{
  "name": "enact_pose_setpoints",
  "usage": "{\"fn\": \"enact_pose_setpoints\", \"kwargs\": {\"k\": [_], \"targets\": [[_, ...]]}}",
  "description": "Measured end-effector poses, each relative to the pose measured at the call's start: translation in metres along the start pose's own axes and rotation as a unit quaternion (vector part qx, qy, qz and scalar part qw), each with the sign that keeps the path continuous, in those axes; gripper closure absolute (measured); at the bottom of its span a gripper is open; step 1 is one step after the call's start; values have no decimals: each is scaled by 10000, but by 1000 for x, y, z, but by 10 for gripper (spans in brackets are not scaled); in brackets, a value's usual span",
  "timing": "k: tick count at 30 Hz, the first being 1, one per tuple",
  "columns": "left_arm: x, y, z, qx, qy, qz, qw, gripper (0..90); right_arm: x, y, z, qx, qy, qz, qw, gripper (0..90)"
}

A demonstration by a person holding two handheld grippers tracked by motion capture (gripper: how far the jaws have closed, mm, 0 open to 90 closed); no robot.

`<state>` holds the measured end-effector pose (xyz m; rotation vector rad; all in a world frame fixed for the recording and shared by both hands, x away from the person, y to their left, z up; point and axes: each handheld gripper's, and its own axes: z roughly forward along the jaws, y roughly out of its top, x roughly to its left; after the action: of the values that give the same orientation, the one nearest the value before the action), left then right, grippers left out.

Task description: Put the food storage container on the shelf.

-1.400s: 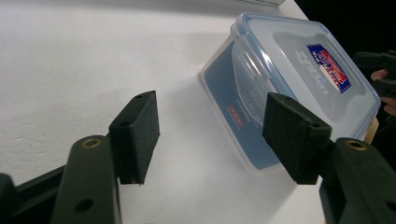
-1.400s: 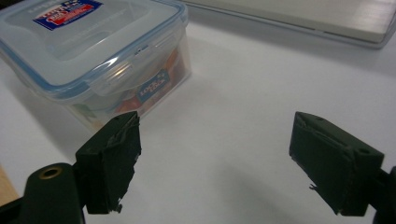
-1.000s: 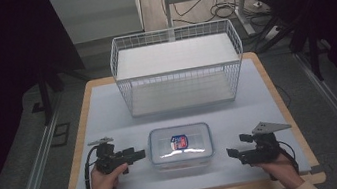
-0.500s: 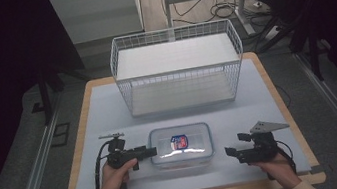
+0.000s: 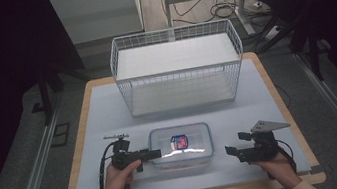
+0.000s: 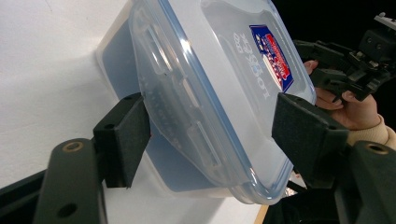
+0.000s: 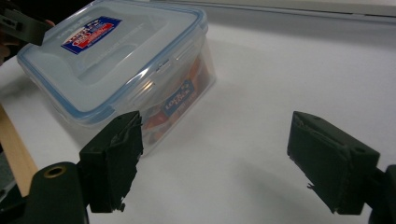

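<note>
Between the spread jaws of the left gripper (image 6: 212,135) sits the near end of a clear lidded container (image 6: 219,84), unclamped. Right gripper (image 7: 215,158) jaws stand apart, just beside that container (image 5: 180,145) on the white table (image 5: 108,108), before a wire basket (image 5: 177,68).

Left gripper (image 5: 154,153) held low in the left hand (image 5: 118,178), jaws spread wide and pointing right toward the other hand. Right gripper (image 5: 229,150) gripped in the right hand (image 5: 275,165) well apart across the near edge, jaws parted and pointing left, grey three-cornered plate (image 5: 266,126) on top, cable trailing back.
</note>
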<state>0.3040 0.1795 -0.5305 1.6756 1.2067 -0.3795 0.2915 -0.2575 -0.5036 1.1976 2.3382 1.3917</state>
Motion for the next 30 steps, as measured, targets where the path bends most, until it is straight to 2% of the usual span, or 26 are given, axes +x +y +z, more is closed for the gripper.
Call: {"fn": "enact_pose_setpoints", "kwargs": {"k": [1, 6, 7, 10, 11, 12, 17, 19, 23, 27, 28, 29, 30], "targets": [[1, 0, 0, -4, -20, -23, 10000, 290, 0, 0, 0, 0, 0, 0, 10000, 187], [2, 0, 0, -37, -52, -59, 10000, 302, 5, 11, 7, 87, 514, 212, 9984, 182], [2, 0, 0, -37, -52, -59, 10000, 301, 5, 11, 7, 87, 514, 212, 9984, 182], [2, 0, 0, -44, -52, -51, 10000, 301, 11, 25, 14, 135, 818, 395, 9958, 180], [2, 0, 0, -49, -49, -49, 10000, 301, 11, 25, 14, 135, 818, 395, 9958, 180], [2, 0, 0, -54, -49, -46, 10000, 301, 13, 29, 19, 206, 889, 496, 9946, 180], [2, -1, -1, -59, -48, -33, 10000, 302, 17, 38, 31, 448, 779, 515, 9946, 179], [3, -1, -1, -37, -65, -10, 10000, 302, 19, 45, 41, 569, 774, 559, 9938, 179], [3, -1, -1, -42, -71, -2, 10000, 303, 18, 46, 50, 681, 815, 704, 9919, 179], [4, -1, -1, -46, -94, 9, 9999, 303, 15, 39, 56, 770, 848, 868, 9896, 179], [3, -1, -1, -53, -88, 7, 9999, 303, 14, 36, 57, 774, 965, 1055, 9867, 180], [3, -1, -1, -53, -88, 7, 9999, 303, 14, 36, 57, 774, 965, 1055, 9867, 180], [3, -1, -1, -53, -88, 8, 9999, 303, 14, 35, 58, 795, 1058, 1116, 9849, 194]]}}
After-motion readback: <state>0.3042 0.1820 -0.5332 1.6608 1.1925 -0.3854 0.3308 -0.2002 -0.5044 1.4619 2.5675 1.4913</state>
